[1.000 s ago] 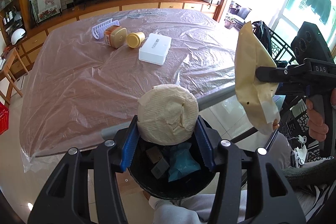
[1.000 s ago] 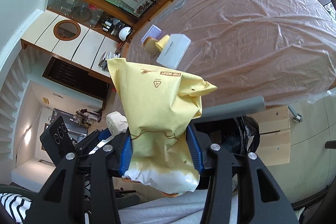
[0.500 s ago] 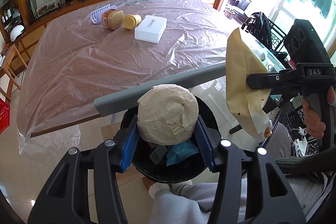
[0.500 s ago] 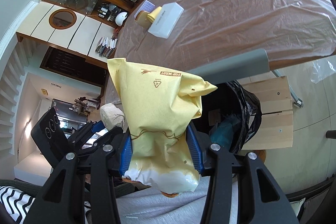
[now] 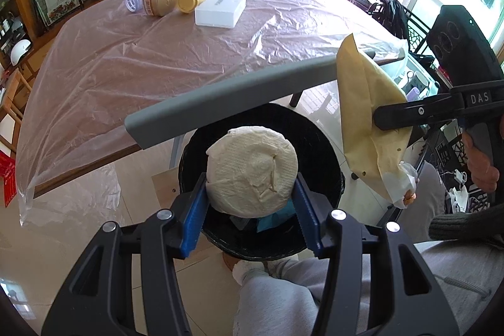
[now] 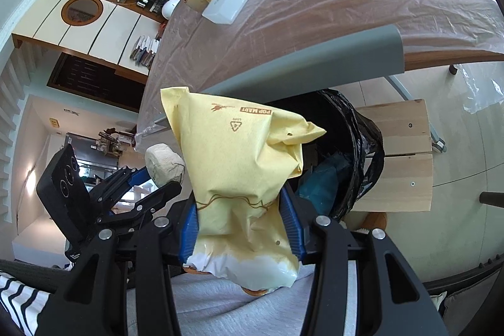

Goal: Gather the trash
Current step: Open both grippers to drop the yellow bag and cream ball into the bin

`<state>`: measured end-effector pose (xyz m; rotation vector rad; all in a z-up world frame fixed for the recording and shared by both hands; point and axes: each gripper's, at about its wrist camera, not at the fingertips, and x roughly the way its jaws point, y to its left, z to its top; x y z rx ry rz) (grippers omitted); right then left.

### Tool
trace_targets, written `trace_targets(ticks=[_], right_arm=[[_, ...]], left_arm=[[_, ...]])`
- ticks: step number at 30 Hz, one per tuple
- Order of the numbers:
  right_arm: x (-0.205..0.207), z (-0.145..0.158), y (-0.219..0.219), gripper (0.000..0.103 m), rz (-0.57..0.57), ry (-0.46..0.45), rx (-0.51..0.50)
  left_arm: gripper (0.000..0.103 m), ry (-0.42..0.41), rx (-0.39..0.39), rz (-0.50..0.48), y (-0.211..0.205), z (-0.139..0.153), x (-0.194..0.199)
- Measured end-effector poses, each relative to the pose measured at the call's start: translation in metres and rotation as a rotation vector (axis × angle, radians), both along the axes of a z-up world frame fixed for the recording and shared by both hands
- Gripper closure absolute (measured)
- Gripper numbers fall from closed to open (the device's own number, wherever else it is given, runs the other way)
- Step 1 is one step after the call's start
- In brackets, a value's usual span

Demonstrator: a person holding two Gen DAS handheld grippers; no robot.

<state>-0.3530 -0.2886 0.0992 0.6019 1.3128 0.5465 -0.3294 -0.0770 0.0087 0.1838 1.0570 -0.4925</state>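
Observation:
My left gripper [image 5: 250, 200] is shut on a round cream wad of crumpled paper [image 5: 252, 170], held right over the open black trash bin [image 5: 327, 153]. The bin holds dark scraps and a teal wrapper [image 5: 272, 218]. My right gripper [image 6: 239, 229] is shut on a crumpled yellow paper bag [image 6: 239, 166] with a white lower end. In the left wrist view that bag [image 5: 367, 118] hangs to the right of the bin. In the right wrist view the bin [image 6: 362, 140], lined with black plastic, lies behind the bag, and the left gripper with its wad [image 6: 163, 162] is at left.
A table [image 5: 132, 62] under clear plastic sheeting carries a white box [image 5: 220, 9], two yellow-lidded jars [image 5: 171, 0] and a small white rack [image 5: 134, 0]. A grey chair back [image 5: 226, 98] arcs between table and bin. The person's grey-trousered legs [image 5: 277, 295] are below.
Both grippers have sunk toward the bin with their loads still held. The bin and the grey chair back now fill more of each view, and the table has slid upward.

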Motion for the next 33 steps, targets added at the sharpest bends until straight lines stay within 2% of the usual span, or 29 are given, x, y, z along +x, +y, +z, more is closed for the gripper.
trace_targets(ticks=[15,33], right_arm=[[0.004,-0.019,0.018,0.058,0.057,0.029,-0.079],[0.013,-0.029,0.029,0.058,0.064,0.044,-0.152]], left_arm=[[0.050,0.034,0.039,-0.011,0.000,-0.020,0.005],[0.050,0.064,0.062,-0.031,-0.009,-0.034,0.017]])
